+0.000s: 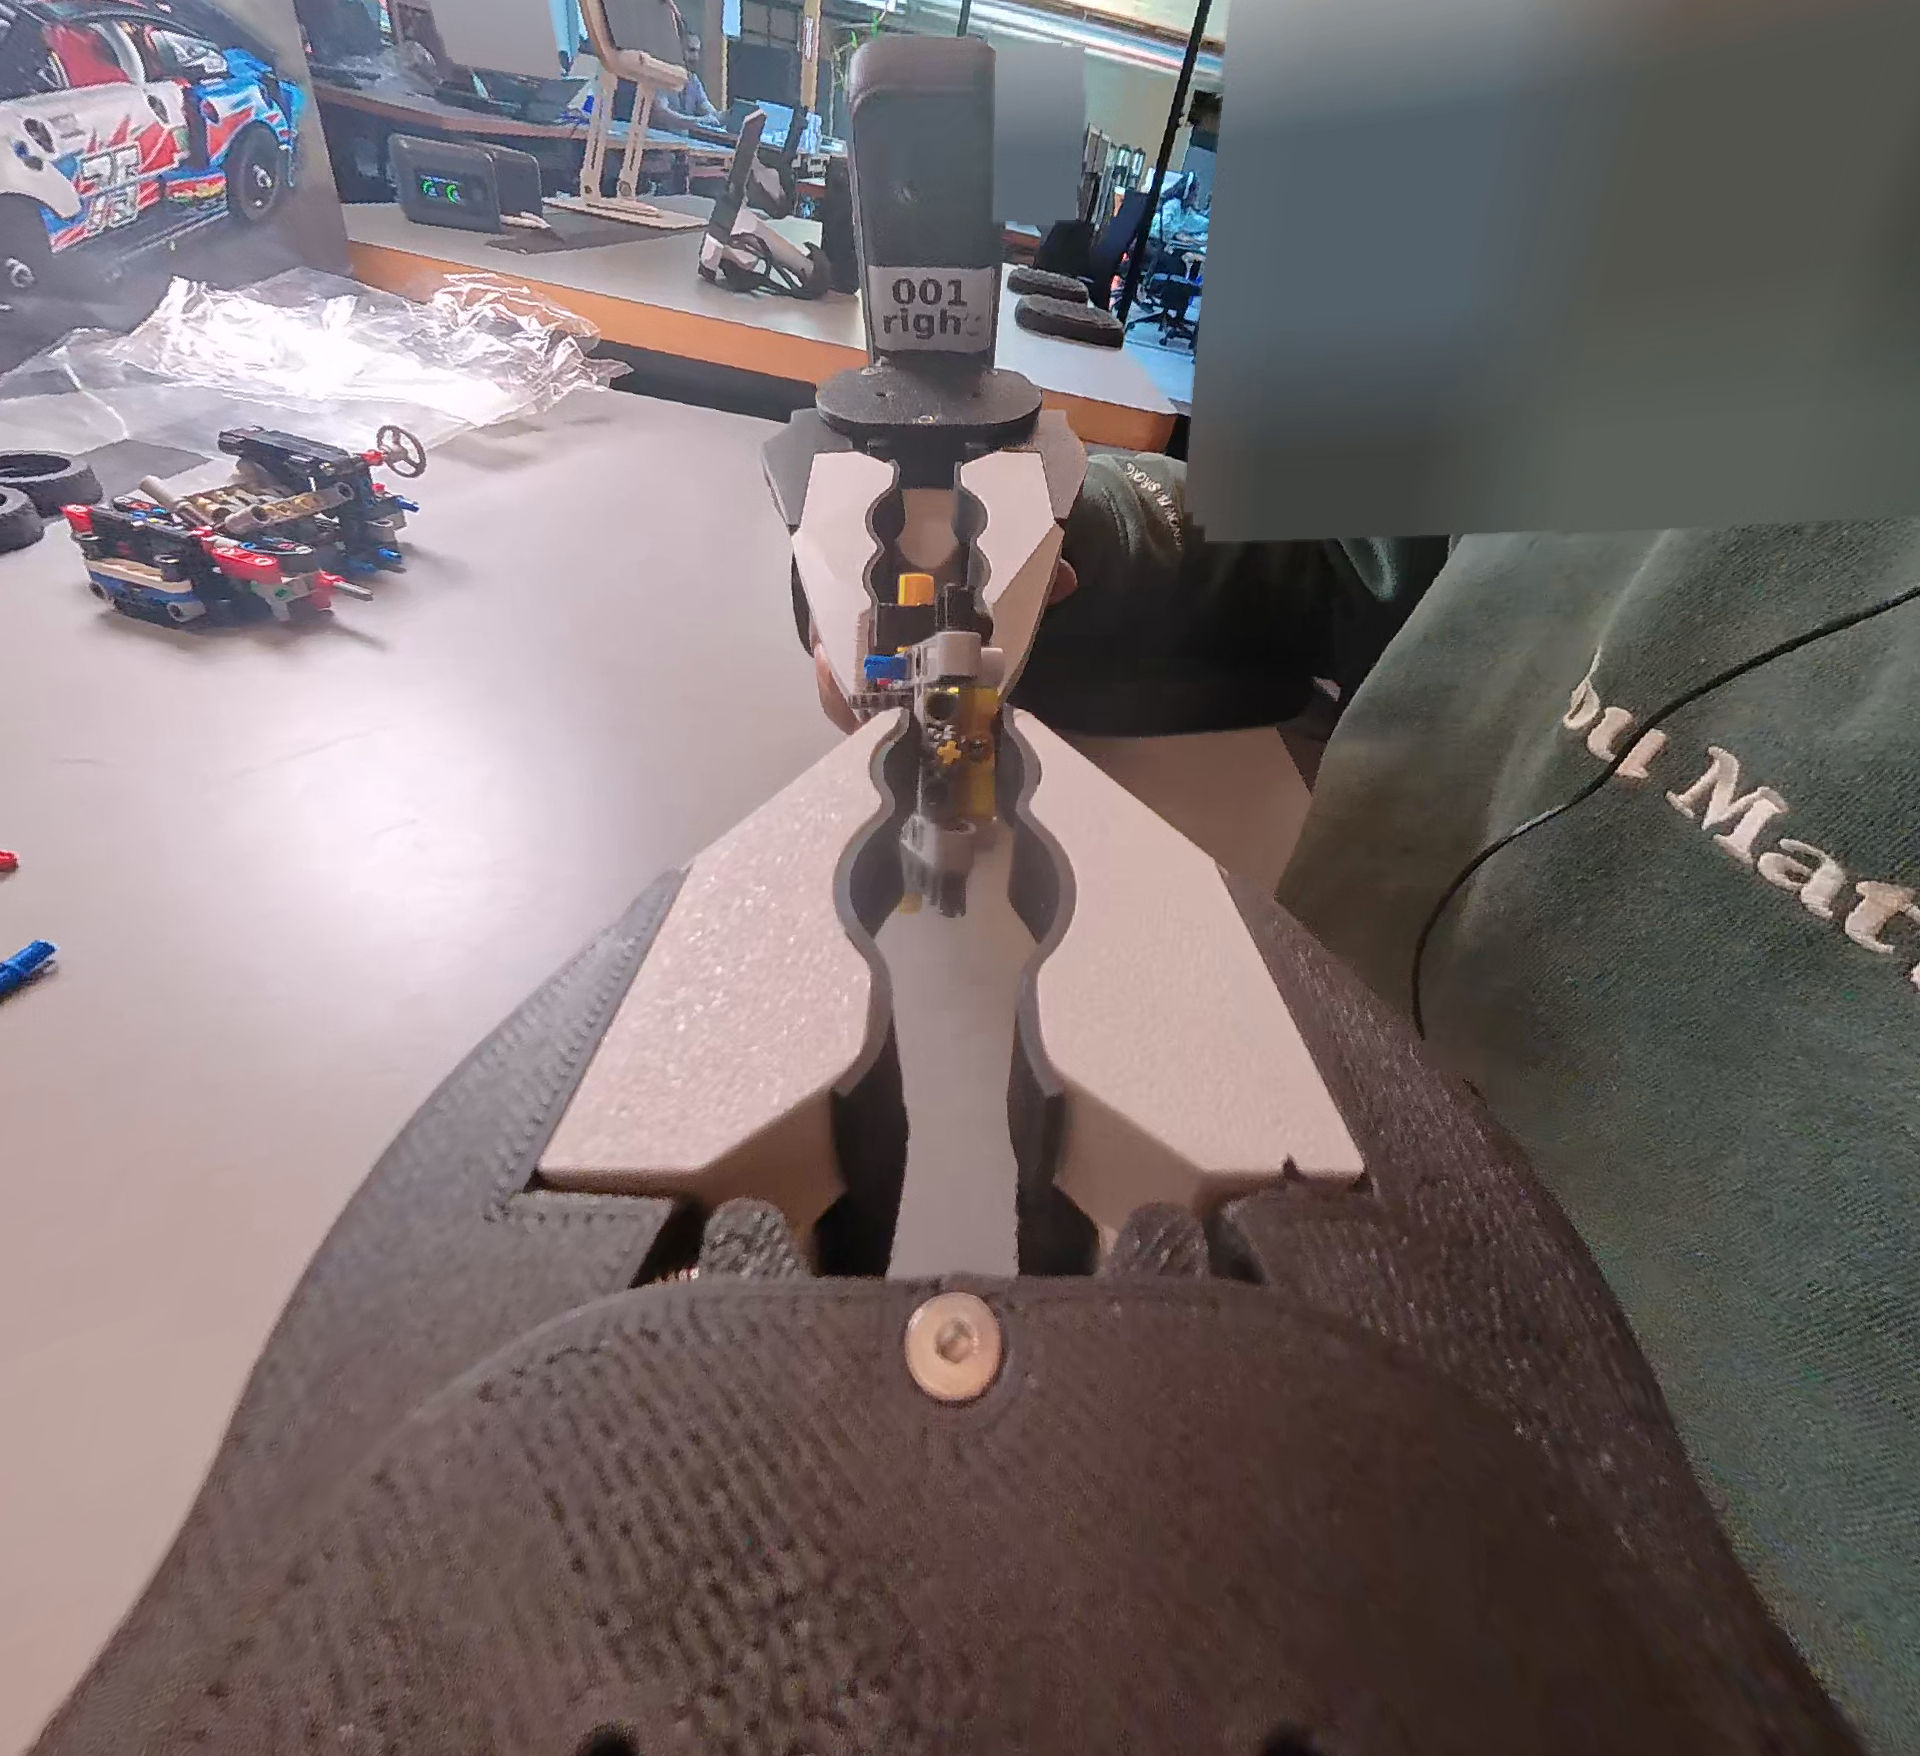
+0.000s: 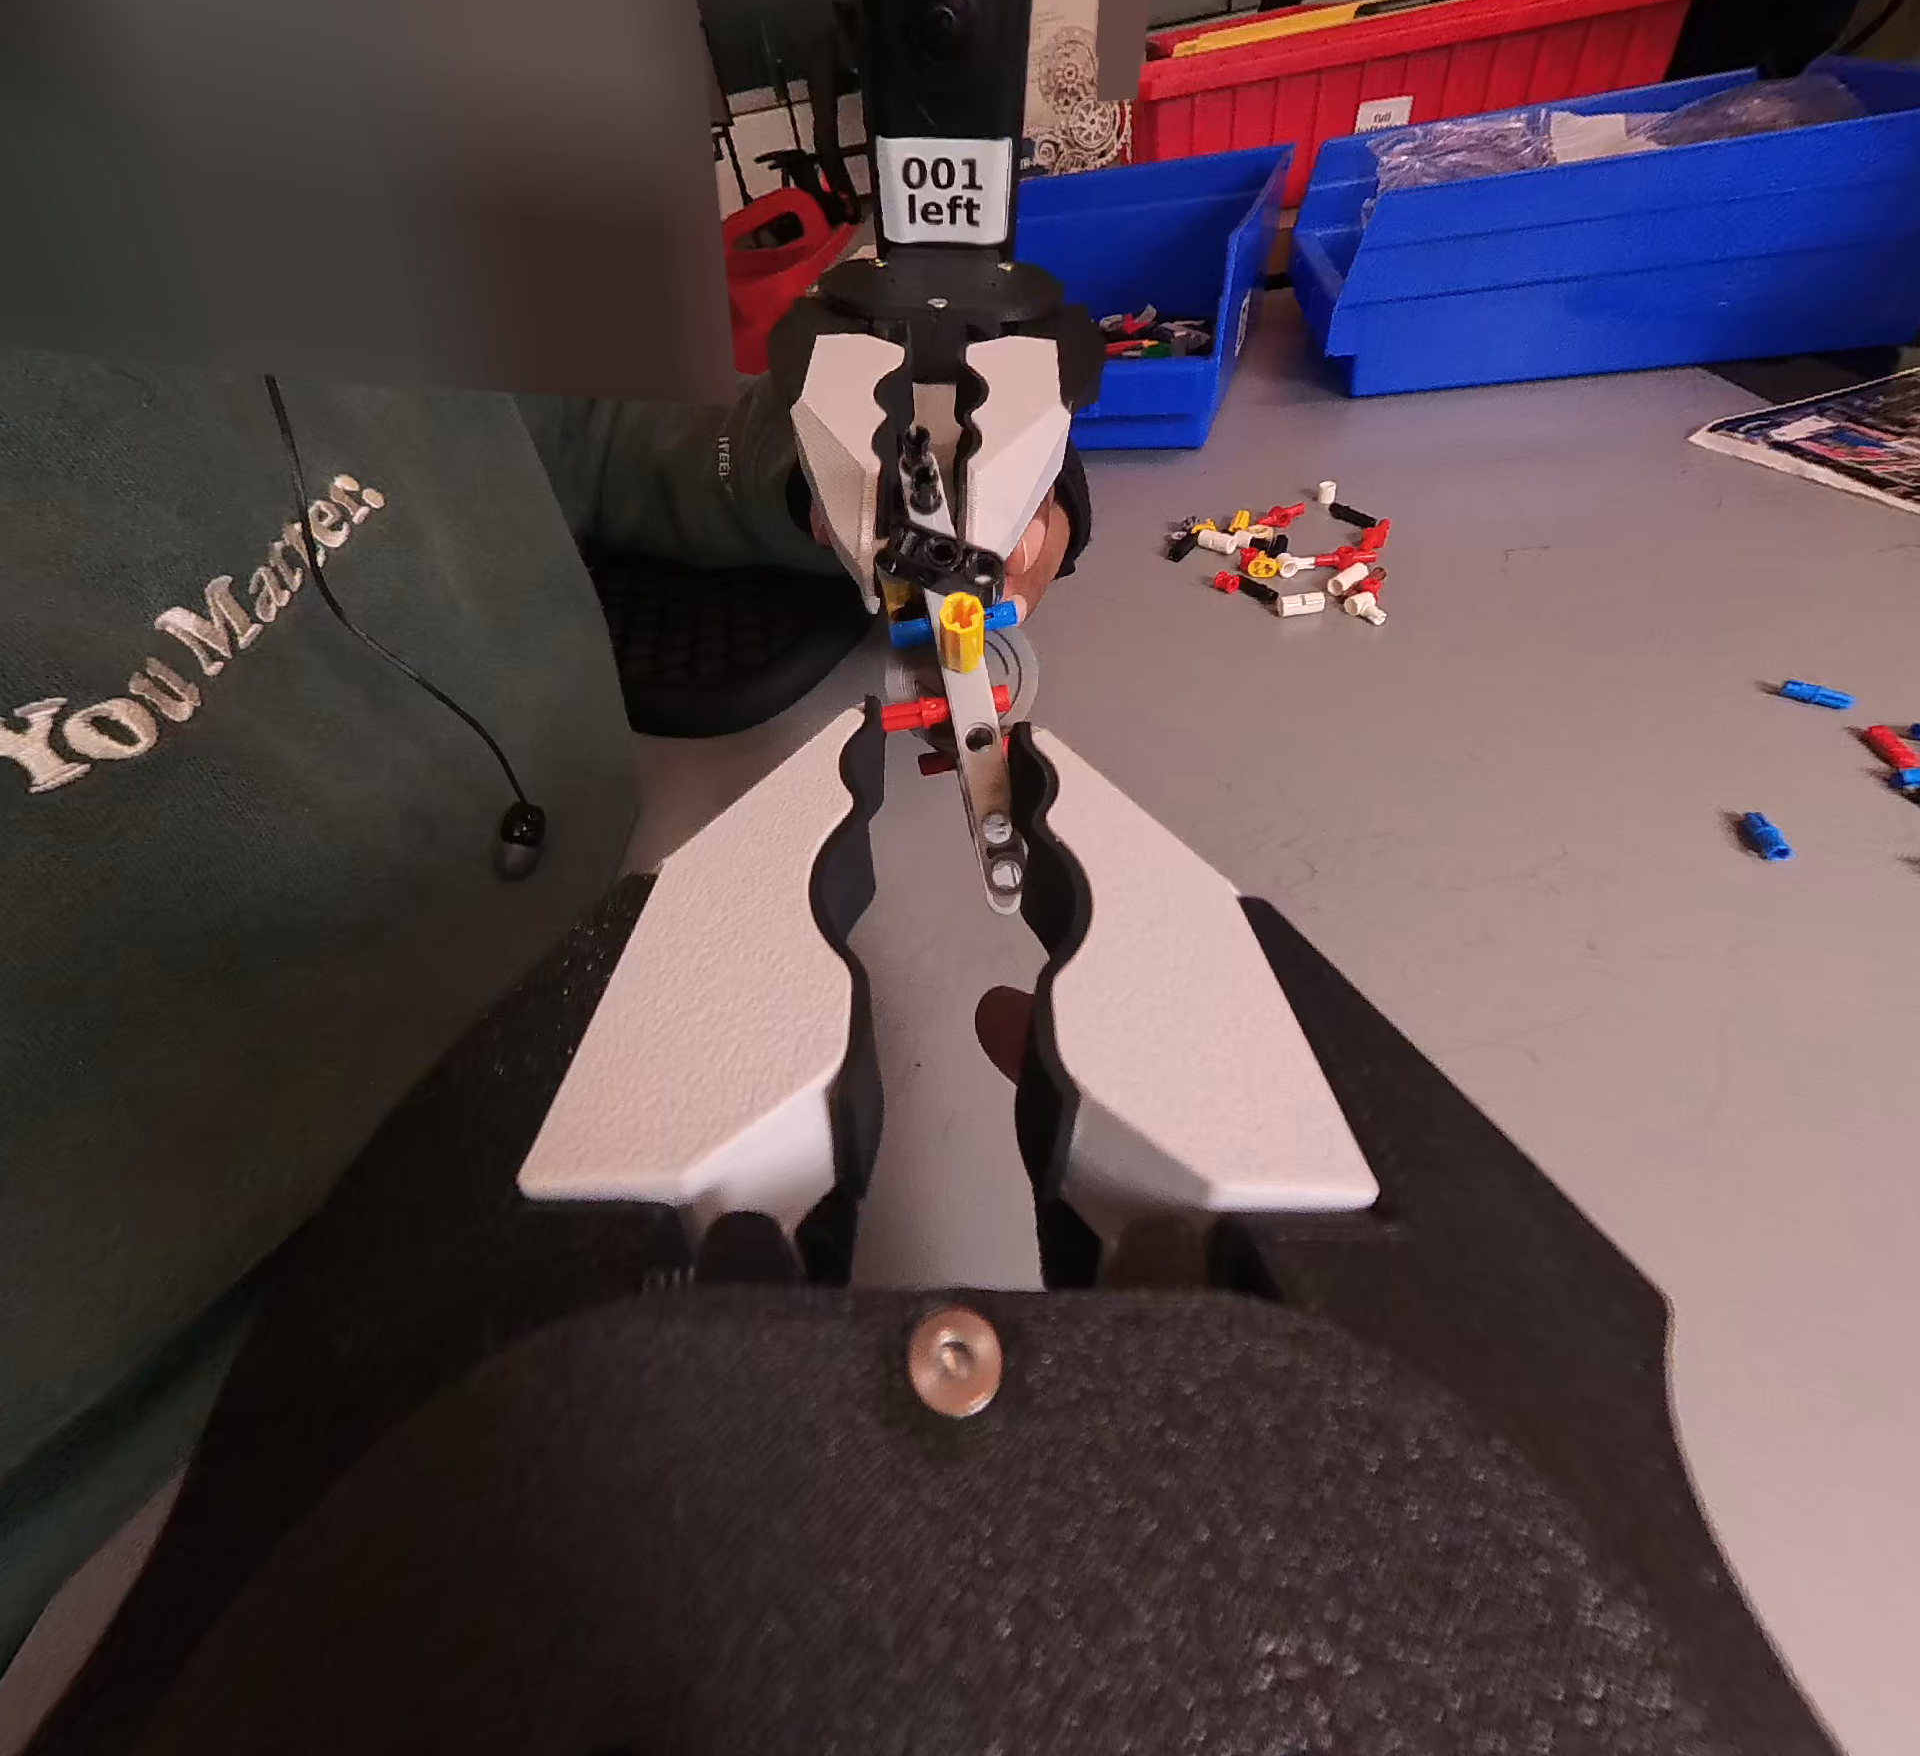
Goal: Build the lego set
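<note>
We hold one small subassembly (image 2: 961, 667) in the air between the two claws, above the near edge of the desk (image 2: 1455, 875) and close to the person's chest. The left claw (image 1: 951, 813) is closed down on the yellow-and-grey end; the right claw (image 2: 982, 802) pinches the grey beam (image 2: 982, 771), which runs on toward the left claw at the far side of its view. Both are nearly shut, each gripping its own end of the piece.

The step looks like seating or squaring parts within this piece — so we keep the claws in line and push straight along the beam, not twisting. The red pin (image 2: 914, 714) sticks out sideways just beyond the right claw's tip; we should stay clear of it. The half-built chassis (image 1: 239, 522) waits far left on the desk, loose pins (image 2: 1288, 558) to the right.
</note>
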Demonstrator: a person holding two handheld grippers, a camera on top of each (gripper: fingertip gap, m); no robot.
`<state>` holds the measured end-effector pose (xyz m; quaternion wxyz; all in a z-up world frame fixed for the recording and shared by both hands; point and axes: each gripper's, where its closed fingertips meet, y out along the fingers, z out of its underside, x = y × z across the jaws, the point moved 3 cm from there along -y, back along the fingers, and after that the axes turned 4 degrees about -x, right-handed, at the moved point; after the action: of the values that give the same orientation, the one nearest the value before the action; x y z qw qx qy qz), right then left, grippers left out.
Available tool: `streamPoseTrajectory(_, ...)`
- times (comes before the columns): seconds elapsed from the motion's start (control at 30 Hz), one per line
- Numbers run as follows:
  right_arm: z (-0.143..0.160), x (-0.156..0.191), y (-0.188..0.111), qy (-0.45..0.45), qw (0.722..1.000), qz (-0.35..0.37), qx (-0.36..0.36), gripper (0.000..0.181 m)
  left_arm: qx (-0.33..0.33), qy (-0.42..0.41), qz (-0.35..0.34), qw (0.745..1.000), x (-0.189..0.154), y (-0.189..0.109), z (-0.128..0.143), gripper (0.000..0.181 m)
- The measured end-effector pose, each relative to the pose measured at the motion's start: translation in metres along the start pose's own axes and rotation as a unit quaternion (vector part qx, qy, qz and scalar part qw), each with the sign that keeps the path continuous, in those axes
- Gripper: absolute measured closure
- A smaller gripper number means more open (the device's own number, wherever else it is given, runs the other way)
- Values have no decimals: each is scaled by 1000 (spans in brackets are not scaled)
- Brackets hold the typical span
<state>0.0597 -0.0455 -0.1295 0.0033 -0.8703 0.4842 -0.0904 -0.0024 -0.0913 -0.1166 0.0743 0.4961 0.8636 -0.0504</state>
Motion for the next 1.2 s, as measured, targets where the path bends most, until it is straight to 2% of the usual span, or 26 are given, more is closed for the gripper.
streamPoseTrajectory(0.17, 7, 2, 0, 5, 1000, -11, 16, 163, 19, 14, 4, 1000, -4, 2, 4, 169)
streamPoseTrajectory(0.5, 11, 2, 1, 16, 999, -16, 29, 162, 35, 33, 1, 999, -4, 2, 7, 169)
streamPoseTrajectory(0.67, 12, -3, -2, 6, 999, 10, 33, 156, 29, 12, -7, 999, 3, 1, 7, 169)
streamPoseTrajectory(0.73, 11, -4, -3, 12, 999, 14, 29, 162, 26, 10, -5, 1000, 2, 1, 6, 169)
streamPoseTrajectory(1.1, 4, -7, -4, 4, 999, 36, 16, 162, 19, 9, -18, 1000, 5, 0, 3, 169)
streamPoseTrajectory(1.2, 3, -6, -5, 12, 999, 28, 9, 154, 21, 2, -23, 1000, 8, 0, 5, 169)
